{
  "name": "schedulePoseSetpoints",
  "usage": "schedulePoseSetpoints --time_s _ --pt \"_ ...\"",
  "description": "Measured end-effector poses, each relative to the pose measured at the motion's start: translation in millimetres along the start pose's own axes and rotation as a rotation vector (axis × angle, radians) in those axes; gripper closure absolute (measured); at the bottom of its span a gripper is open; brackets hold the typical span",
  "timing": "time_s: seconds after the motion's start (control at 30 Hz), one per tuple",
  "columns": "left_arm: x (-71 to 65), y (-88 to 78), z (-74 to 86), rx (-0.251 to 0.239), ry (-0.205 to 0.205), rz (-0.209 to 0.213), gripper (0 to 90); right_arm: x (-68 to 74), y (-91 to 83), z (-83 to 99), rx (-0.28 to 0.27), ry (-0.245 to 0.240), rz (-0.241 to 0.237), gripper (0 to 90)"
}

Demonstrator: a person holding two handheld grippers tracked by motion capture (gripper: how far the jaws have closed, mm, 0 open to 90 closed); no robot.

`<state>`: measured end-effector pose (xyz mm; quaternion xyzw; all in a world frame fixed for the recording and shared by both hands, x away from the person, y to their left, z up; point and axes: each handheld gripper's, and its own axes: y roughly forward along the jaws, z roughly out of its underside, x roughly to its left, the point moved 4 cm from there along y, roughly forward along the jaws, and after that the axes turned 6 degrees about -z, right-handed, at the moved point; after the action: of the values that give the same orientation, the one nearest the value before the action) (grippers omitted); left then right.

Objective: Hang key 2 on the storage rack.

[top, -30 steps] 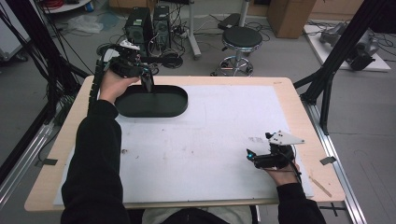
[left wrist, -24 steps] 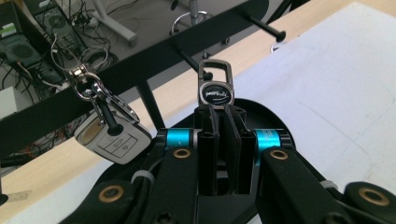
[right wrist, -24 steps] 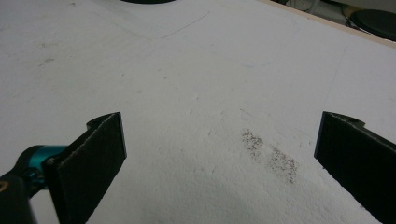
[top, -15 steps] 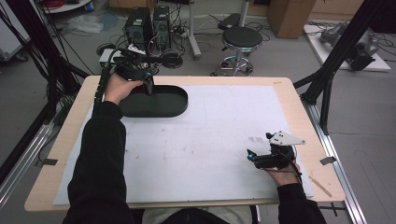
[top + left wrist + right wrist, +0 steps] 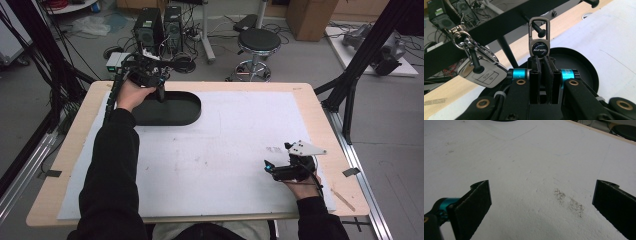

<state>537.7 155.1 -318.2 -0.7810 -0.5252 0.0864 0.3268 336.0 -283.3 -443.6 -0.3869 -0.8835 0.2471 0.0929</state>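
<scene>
My left gripper [image 5: 541, 58] is shut on the lower end of a metal keychain clip [image 5: 538, 47] with a round dark badge, holding it upright. The knob of a black peg [image 5: 541, 31] shows through the clip's loop; I cannot tell whether the loop is hooked on it. A silver car key [image 5: 483, 73] hangs from another peg at the left. In the high view my left gripper [image 5: 159, 92] is over the far edge of the black oval tray [image 5: 175, 112]. My right gripper [image 5: 270, 167] rests open near the table's right front, jaws wide over bare white mat [image 5: 541, 202].
A black bar [image 5: 499, 27] carrying the pegs crosses behind the clip. The white mat [image 5: 240, 135] covers most of the wooden table [image 5: 310, 95]. Black frame struts [image 5: 350, 85] stand at the table's right side; a stool and computer cases are on the floor beyond.
My left hand has sunk a little with the clip, toward the tray's far edge. The right hand has stayed put.
</scene>
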Motion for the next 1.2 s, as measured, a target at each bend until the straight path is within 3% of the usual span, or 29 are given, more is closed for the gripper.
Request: schedulePoseSetpoints --time_s 0.33,0.43,0.57,0.63,0.67,0.73,0.87,0.93,1.0,1.1,1.13,1.2 --pt "4.6 11.9 -0.1 -0.021 -0.029 -0.049 82.9 0.3 0.4 0.5 0.004 -0.006 0.0 1.3" --pt "3.1 15.5 -0.2 -0.025 -0.01 -0.047 82.2 0.3 1.1 0.8 0.007 -0.007 0.0 1.3" --pt "0.7 20.2 0.8 -0.025 -0.015 -0.051 80.7 0.3 1.2 0.9 0.009 -0.009 -0.002 1.3" --pt "-1.0 20.5 0.6 -0.036 -0.016 -0.065 71.0 0.5 1.0 0.8 0.008 -0.009 -0.002 1.3" --pt "-1.8 19.9 0.3 -0.041 -0.012 -0.083 58.3 0.5 1.0 0.9 0.008 -0.01 -0.002 1.3" --pt "-2.9 17.5 0.4 -0.047 -0.015 -0.096 56.9 0.5 1.0 0.9 0.008 -0.01 -0.003 1.3" --pt "-5.3 10.8 2.8 -0.047 -0.03 -0.039 43.1 0.9 0.4 0.8 0.004 -0.01 -0.002 1.3" --pt "-8.4 10.6 5.6 -0.006 -0.035 0.003 26.0 0.8 0.4 0.8 0.005 -0.011 -0.002 1.3" --pt "-11.8 11.0 9.8 0.034 -0.004 0.034 11.8 1.1 0.9 0.8 0.008 -0.008 -0.005 1.3" --pt "-16.3 9.9 13.8 0.062 -0.005 0.155 7.3 1.2 1.6 0.4 0.013 -0.011 -0.002 1.4" --pt "-17.6 9.4 14.2 0.068 -0.006 0.18 7.3 1.2 1.6 0.3 0.013 -0.011 -0.003 1.3" --pt "-18.6 7.8 14.1 0.07 -0.001 0.19 7.3 1.2 1.4 0.2 0.013 -0.007 0.001 1.3"
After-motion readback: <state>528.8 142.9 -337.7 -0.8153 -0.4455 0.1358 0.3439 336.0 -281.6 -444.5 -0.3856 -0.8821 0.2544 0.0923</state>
